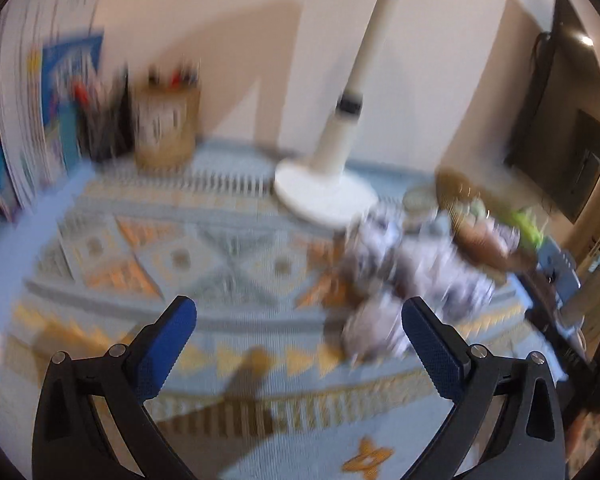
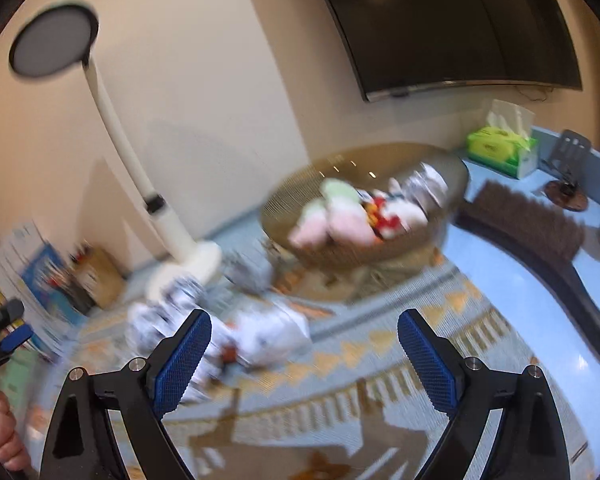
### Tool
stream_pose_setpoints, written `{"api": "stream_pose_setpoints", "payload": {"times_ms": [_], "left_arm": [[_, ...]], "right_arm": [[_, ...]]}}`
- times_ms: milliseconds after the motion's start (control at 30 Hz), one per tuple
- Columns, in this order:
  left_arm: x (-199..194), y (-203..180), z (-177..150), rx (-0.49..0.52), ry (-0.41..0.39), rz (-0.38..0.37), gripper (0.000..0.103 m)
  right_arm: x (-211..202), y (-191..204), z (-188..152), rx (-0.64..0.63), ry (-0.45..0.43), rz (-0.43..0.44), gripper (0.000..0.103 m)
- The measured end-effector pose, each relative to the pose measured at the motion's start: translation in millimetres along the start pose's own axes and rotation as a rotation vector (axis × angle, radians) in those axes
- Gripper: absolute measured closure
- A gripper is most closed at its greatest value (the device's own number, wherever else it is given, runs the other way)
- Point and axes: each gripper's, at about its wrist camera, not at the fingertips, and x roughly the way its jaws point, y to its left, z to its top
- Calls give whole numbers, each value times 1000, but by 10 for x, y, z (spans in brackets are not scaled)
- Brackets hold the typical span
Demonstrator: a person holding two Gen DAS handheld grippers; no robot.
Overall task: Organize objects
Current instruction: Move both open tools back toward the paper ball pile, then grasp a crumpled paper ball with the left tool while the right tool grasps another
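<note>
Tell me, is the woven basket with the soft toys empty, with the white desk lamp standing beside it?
Not empty: the right wrist view shows the woven basket holding soft toys. The white desk lamp does stand beside it.

Woven cloth mat, wicker basket, glossy black screen.

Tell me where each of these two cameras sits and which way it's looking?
Left wrist view: sits on the left gripper, looking down over the patterned mat toward the lamp and pen holders; its open blue fingers show.
Right wrist view: sits on the right gripper, facing the woven basket; its open fingers show, plus a hand.
Shared: lamp, mat, basket, white packets.
</note>
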Motion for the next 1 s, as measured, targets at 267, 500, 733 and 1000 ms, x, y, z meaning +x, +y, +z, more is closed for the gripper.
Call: {"api": "stream_pose_setpoints", "payload": {"times_ms": [267,500,733,1000], "left_arm": [[172,88,-188,-27,3,-53,1],[231,184,-217,-87,59,-120,1],[241,170,-242,-78,67,-132,1],[360,-283,-61,140,217,-127,1]], "right_arm": [[154,154,-152,-104,63,-107,0],[175,378,-235,-215,60,-171,0],[183,320,-223,-181,65,-153,0],[209,336,-208,-187,89,-117,0]]}}
